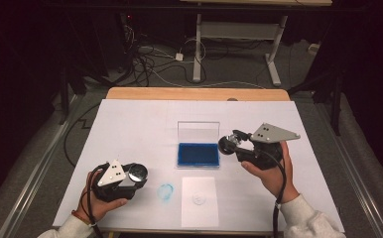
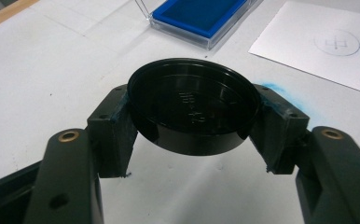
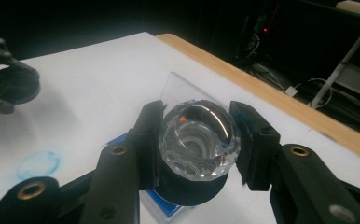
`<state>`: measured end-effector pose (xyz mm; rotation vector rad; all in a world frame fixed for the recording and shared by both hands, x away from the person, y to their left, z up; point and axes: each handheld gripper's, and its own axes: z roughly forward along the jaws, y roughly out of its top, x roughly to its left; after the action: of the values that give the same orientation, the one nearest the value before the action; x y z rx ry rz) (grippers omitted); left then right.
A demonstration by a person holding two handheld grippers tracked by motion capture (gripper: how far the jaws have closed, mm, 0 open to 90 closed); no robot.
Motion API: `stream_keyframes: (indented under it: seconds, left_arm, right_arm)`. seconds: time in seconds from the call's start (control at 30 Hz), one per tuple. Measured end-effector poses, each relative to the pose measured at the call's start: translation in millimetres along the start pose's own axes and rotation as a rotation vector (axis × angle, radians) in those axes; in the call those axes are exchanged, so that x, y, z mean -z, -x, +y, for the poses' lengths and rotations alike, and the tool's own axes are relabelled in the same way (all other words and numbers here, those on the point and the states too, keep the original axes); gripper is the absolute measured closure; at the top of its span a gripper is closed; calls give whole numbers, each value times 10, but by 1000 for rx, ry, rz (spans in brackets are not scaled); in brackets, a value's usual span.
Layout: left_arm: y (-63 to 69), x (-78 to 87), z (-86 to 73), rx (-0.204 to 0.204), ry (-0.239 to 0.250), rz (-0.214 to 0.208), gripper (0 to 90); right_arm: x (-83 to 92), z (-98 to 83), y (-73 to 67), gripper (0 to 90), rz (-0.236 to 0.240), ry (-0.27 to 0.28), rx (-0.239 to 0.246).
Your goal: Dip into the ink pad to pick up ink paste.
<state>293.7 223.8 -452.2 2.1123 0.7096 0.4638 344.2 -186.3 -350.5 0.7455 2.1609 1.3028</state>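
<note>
My left gripper [image 1: 136, 174] is shut on a round black lid [image 2: 194, 105], held flat by its rim just above the white table cover, near the front left. My right gripper [image 1: 227, 144] is shut on a stamp with a clear faceted knob [image 3: 199, 137] and a black round base [image 3: 192, 191]. It hovers at the right edge of the blue ink pad [image 1: 198, 154], which lies in a clear case with its lid [image 1: 198, 132] standing upright. In the right gripper view the ink pad [image 3: 162, 205] shows just under the stamp base.
A white sheet [image 1: 200, 201] with a faint round stamp mark [image 1: 198, 199] lies in front of the ink pad. A blue ink smudge [image 1: 165, 192] stains the table cover [image 1: 130, 124] to its left. The wooden table edge [image 1: 194, 93] runs along the back.
</note>
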Motion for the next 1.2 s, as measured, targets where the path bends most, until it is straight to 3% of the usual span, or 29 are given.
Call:
stream_keyframes:
  seconds: [0.27,0.37,0.5,0.6,0.63,0.9,1.2]
  left_arm:
    - [-7,10,10,-29,-19,-3,365]
    - [-2,-8,8,-22,-17,-5,365]
    - [-7,3,6,-12,-9,-13,365]
    - [2,24,15,-35,-4,-15,365]
    - [-7,31,22,-64,-19,-13,365]
    - [-1,21,18,-55,-19,-29,365]
    - [-2,14,12,-58,-30,-28,365]
  right_arm:
    - [-175,283,53,575,14,-42,30]
    - [-270,357,46,575,22,-62,39]
    - [-443,407,-18,575,30,-96,63]
    - [-601,429,-115,575,39,-126,86]
    - [-657,433,-150,575,41,-137,94]
    - [-1145,352,-367,575,71,-270,135]
    - [-1510,136,-440,575,96,-369,130]
